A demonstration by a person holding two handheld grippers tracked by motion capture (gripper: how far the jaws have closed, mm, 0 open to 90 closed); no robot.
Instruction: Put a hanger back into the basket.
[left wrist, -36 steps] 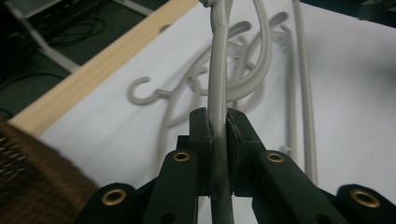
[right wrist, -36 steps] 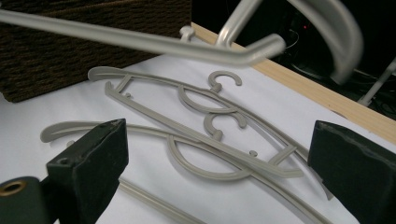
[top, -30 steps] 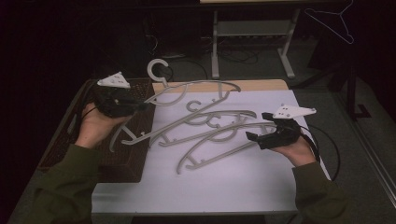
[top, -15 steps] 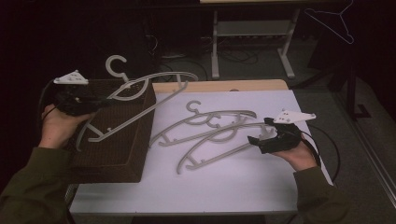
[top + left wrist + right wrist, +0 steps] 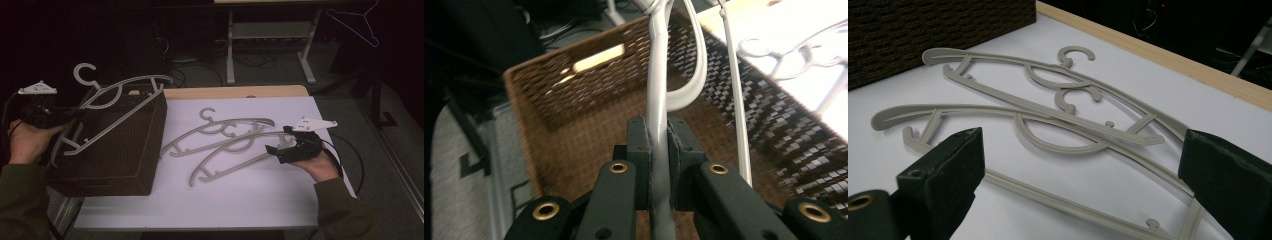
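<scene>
Now the held hanger (image 5: 117, 102) hangs over the basket (image 5: 112, 150), its hook (image 5: 85, 75) past the basket's far rim and its long bar slanting across the open top. The left gripper (image 5: 60, 114) has its jaws closed tight on one end of the hanger's arm, above the basket's left rim; in the left gripper view the grey bar (image 5: 659, 130) runs straight up between the pads.

Just right of the basket, two more hangers (image 5: 225, 142) lie crossed on the white counter (image 5: 280, 200). The right gripper (image 5: 280, 150) rests farther right of the basket, at the far end of those hangers, jaws wide open with nothing between them.

The risks, as I judge them: the hanger is longer than the basket looks wide, so let go at this slant it could bridge the rims or tip out over the far edge. Gripped at one end only, it could also swing or twist in the pads. On the counter, the two crossed hangers look interlocked, so lifting one may drag the other along.
</scene>
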